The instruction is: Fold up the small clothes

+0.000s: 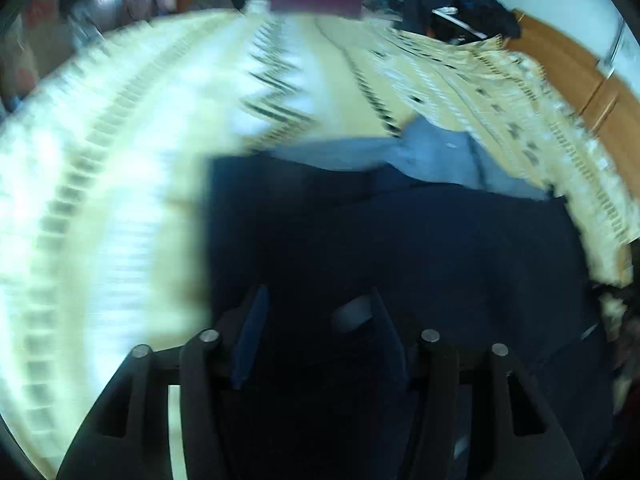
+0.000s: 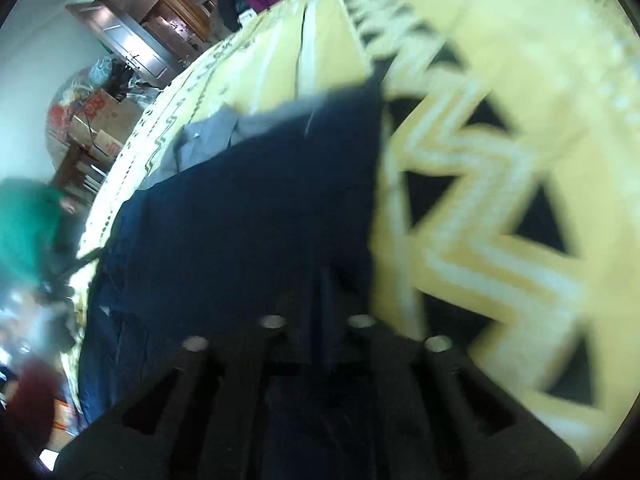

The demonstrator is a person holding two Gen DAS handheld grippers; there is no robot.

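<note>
Both grippers sit low over the navy garment (image 1: 400, 240) on the yellow patterned cloth (image 1: 120, 160). The left gripper (image 1: 316, 312) has its jaws spread; the right gripper (image 2: 324, 280) pinches a navy fold. Motion blur smears everything, and a grey piece (image 2: 208, 136) beyond is indistinct.

Both feeds are smeared. On the left wrist view the patterned cover (image 1: 120, 160) at 9 o'clock is streaked beyond reading, and I can't tell if the left gripper (image 1: 316, 320) grips the navy garment (image 1: 400, 248), cut off at 6 o'clock. On the right wrist view the right gripper (image 2: 320, 292) is lost in dark cloth; a green blur (image 2: 24, 224) at 9 o'clock stays unidentifiable
</note>
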